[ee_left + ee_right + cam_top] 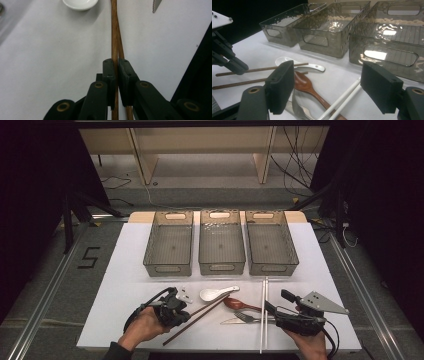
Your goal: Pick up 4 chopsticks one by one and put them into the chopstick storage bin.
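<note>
My left gripper [182, 317] [116, 66] is shut on a brown chopstick [114, 35] near the table's front left. The second brown chopstick [120, 51] crosses it and runs under the right jaw. Both brown chopsticks [200, 312] lie slanted toward a white soup spoon [215, 293] [80, 3]. My right gripper [277, 301] [332, 87] stands open at the front right, with nothing between its jaws. Below it lie a red-brown wooden spoon [305, 86], a metal fork [299, 105] and a pair of white chopsticks [344, 96]. The left gripper [233, 65] also shows in the right gripper view, holding its chopstick [267, 68].
Three clear grey bins [167, 269] [221, 268] [273, 268] stand in a row at the back of the white table, all without contents. A serrated knife [232, 321] [156, 5] lies by the fork [245, 317]. The table's front edge is close behind both hands.
</note>
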